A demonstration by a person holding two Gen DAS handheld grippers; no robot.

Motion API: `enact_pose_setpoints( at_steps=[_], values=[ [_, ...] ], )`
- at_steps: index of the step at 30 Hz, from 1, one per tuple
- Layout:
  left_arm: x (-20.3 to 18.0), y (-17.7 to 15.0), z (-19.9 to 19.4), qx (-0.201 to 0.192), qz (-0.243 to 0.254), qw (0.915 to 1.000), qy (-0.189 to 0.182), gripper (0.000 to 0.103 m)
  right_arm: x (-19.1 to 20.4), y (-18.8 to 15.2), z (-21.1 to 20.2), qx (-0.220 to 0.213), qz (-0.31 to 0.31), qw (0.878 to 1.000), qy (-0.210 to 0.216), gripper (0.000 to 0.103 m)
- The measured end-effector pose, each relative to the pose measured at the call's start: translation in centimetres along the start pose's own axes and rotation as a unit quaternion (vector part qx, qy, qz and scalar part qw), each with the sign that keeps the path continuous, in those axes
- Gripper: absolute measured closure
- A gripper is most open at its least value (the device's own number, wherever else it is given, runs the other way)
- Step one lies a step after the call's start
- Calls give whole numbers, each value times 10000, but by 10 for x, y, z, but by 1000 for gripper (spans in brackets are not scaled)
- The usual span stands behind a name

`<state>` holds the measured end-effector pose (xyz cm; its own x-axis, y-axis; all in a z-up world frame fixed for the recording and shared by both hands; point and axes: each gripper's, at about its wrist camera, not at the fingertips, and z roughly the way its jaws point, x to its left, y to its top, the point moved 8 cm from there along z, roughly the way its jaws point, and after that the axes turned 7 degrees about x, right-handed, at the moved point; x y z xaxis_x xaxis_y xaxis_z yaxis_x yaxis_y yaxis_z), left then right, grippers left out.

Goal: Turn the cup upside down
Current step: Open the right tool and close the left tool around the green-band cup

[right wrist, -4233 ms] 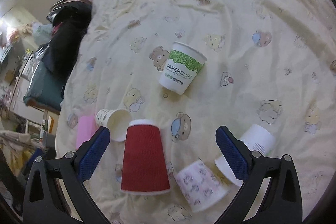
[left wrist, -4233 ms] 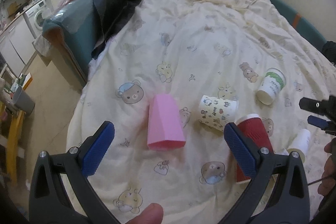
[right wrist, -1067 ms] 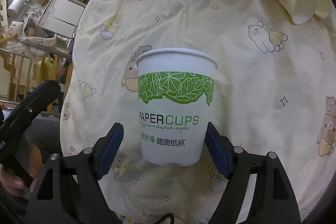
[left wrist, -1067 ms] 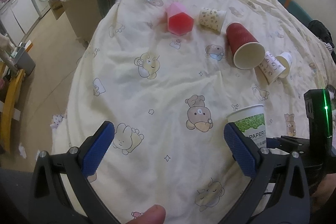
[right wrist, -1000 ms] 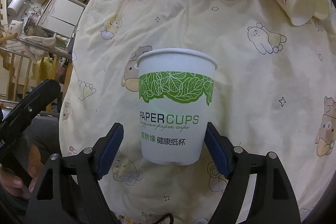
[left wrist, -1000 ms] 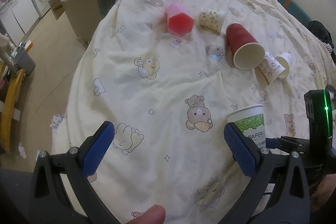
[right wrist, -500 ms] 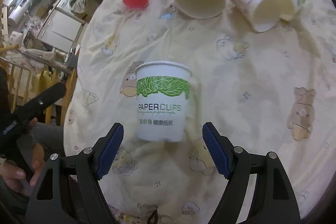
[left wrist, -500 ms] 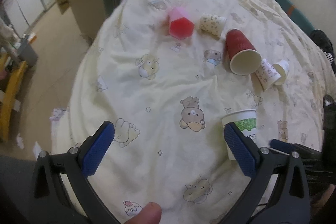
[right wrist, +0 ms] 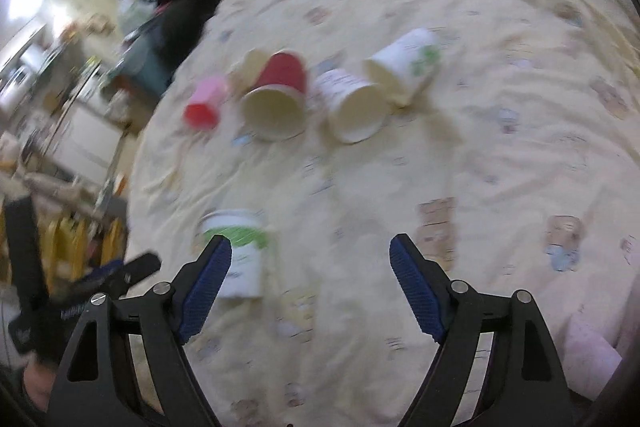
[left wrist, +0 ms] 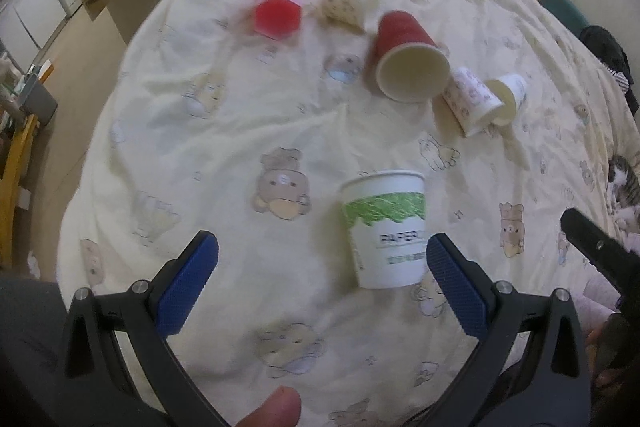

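Note:
A white paper cup with a green leaf band stands upright on the cream bedspread, mouth up. It also shows in the right wrist view, blurred, just behind my right gripper's left finger. My left gripper is open and empty, with the cup just inside its right finger. My right gripper is open and empty, pulled back to the right of the cup and apart from it.
Several cups lie on their sides farther up the bed: a pink one, a patterned one, a red one, and two white ones. The bed's left edge drops to the floor.
My right gripper has let go of the green-banded cup, left it standing upright, and pulled back and swung right. My left gripper has moved closer to the cup.

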<state>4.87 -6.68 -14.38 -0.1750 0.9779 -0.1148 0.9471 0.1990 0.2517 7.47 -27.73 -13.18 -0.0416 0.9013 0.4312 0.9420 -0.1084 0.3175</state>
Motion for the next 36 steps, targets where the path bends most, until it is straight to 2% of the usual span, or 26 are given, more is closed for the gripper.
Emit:
enact_pose_setpoints(
  at_steps=[7,14,19,21,25,30,32,34,36],
  values=[
    [-23,-6,24,292,-117,9995,-36,1,-32,12,-10,-318,656,9973,-76,18],
    [-39,-12,50,518,21,9986,100,3,-24,19,-6,-251,692,9970,246,18],
    [-42,-20,65,652,229,9974,223,15,-24,19,-7,-227,751,9962,367,18],
    [-43,-20,66,611,310,9973,256,17,-22,17,-5,-164,721,9965,389,18],
    [-45,-19,65,489,444,9976,211,17,-19,16,-4,-114,671,9968,414,18],
    [-43,-21,71,597,378,9974,140,17,-16,15,0,-32,699,9964,480,18],
    [-43,-20,74,599,368,9975,99,24,-16,14,2,-11,694,9966,454,18],
    [-44,-21,76,618,380,9974,24,41,-17,14,4,12,697,9966,435,18],
    [-44,-20,76,639,332,9973,-162,48,-18,14,5,30,706,9967,406,18]
  ],
)
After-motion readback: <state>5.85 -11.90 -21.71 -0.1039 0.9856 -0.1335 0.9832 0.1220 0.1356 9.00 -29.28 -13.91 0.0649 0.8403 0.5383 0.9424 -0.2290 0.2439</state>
